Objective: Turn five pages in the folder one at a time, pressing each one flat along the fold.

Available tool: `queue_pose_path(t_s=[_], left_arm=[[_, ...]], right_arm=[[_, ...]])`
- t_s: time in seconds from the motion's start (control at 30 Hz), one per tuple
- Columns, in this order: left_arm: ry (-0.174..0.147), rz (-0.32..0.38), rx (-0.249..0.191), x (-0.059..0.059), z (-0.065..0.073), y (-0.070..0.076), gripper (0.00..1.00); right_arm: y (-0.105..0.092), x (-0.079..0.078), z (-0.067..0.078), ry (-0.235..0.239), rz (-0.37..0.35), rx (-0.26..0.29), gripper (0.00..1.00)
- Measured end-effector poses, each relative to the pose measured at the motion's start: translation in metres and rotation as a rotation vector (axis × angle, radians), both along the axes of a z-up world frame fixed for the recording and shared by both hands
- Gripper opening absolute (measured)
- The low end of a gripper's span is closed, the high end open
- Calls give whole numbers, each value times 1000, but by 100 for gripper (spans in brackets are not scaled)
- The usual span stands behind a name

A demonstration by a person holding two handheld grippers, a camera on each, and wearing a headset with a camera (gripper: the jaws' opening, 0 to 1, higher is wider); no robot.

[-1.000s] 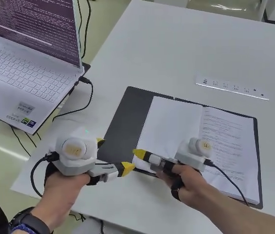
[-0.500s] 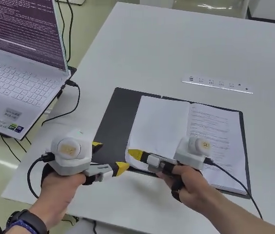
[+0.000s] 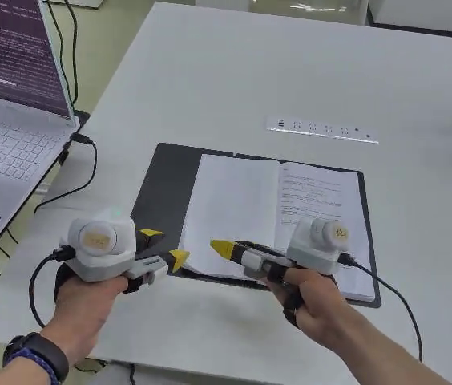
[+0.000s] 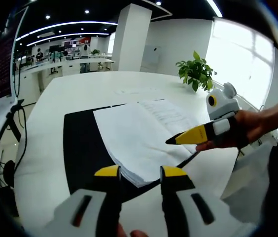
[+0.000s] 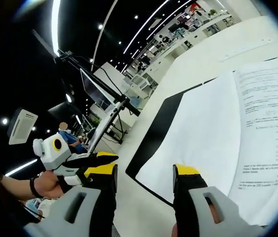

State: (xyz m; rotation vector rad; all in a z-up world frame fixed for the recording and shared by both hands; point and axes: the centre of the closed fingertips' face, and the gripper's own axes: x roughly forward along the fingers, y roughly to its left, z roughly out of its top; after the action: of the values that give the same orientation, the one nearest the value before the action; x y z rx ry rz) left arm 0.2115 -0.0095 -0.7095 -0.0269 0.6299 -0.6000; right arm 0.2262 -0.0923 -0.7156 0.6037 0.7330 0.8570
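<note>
Since a second ago the head camera has swung, sliding the laptop (image 3: 2, 120) toward the frame's edge, and the gap between the two yellow-tipped grippers has widened slightly. The left gripper (image 3: 166, 246) hovers at the folder's (image 3: 162, 188) 7 o'clock corner, jaws parted and empty. The right gripper (image 3: 219, 247) sits at the folder's 6 o'clock edge, pointing toward 9 o'clock above the blank page (image 3: 234, 208). Its jaws are also apart, with nothing between them. The folder lies open and flat on the white table (image 3: 250, 64), with the printed page (image 3: 318, 200) at 3 o'clock of the fold. The laptop is at the folder's 10 o'clock, and a power strip (image 3: 322, 128) is at its 1 o'clock.
</note>
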Motion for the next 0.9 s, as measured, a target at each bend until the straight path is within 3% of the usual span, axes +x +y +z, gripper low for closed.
queue_pose_path(t_s=[0.37, 0.6, 0.67, 0.73, 0.9], left_arm=[[38, -38, 13, 5, -17, -25, 12], [75, -36, 15, 12, -39, -22, 1], [97, -43, 2, 12, -48, -23, 0], [116, -49, 19, 10, -58, -22, 0], [148, -39, 25, 7, -71, -20, 0]], right_arm=[[-40, -5, -1, -3, -59, -32, 41], [-51, -6, -5, 4, -71, -51, 41], [-53, -6, -7, 6, -66, -59, 40], [-55, -6, -9, 8, -64, -62, 39], [-57, -5, -11, 14, -59, -67, 38]])
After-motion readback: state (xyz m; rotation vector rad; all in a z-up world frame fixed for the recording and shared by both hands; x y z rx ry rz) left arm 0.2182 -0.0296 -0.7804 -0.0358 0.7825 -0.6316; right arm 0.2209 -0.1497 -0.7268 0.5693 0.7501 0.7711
